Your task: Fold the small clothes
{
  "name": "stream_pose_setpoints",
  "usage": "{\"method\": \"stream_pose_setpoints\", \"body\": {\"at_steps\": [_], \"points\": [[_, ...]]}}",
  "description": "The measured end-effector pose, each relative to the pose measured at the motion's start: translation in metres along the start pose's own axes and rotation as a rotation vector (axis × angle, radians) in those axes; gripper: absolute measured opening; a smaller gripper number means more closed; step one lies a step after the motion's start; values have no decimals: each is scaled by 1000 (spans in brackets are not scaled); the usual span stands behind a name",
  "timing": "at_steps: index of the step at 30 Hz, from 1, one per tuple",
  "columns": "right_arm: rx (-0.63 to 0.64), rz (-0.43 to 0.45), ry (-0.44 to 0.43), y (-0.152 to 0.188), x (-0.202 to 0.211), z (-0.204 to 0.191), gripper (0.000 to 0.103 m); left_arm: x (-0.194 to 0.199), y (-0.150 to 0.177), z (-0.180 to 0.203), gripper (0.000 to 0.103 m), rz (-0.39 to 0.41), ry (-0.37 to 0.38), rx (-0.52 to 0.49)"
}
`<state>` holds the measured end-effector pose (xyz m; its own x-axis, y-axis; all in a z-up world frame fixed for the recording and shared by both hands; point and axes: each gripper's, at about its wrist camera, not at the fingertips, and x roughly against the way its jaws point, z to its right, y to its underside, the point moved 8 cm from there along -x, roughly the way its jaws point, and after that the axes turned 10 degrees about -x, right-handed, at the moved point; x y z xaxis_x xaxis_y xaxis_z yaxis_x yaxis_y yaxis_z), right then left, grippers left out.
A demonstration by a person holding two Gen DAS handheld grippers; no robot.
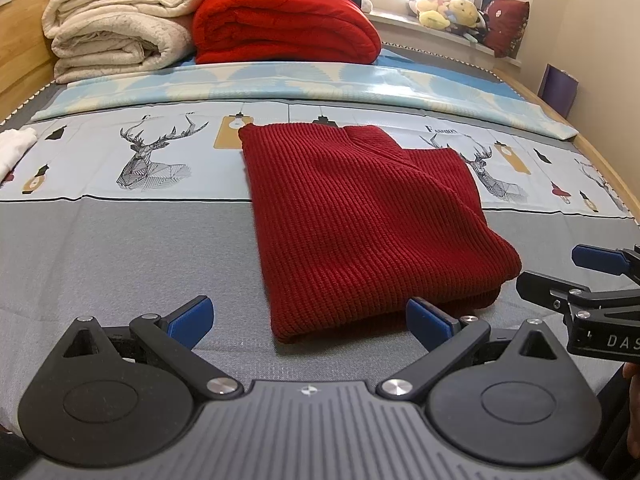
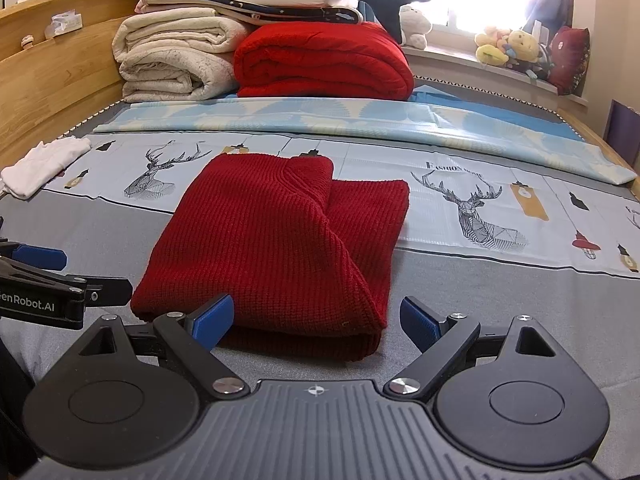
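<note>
Both claws gape empty at the near edge of the bed (image 1: 120,240): the folded sweater (image 1: 360,216) lies dead ahead, running away lengthwise, left claw (image 1: 308,316) and right claw (image 2: 316,316) equally near.

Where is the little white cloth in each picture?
Left wrist view: the white cloth peeks in at the far left edge, partly cut off.
Right wrist view: the white cloth lies at left, fully seen.
Shared landmark: the deer print just right of it.
</note>
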<state>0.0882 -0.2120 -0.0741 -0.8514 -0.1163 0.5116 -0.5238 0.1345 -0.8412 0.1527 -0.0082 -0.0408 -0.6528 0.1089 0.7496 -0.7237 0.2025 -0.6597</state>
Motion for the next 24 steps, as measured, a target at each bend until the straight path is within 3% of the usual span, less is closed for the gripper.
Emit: {"method": "stream_pose_setpoints", "body": {"at_steps": [24], "points": [[3,-2,0,2,-2,0,91,0,0,2,103,6,7,-12]]}}
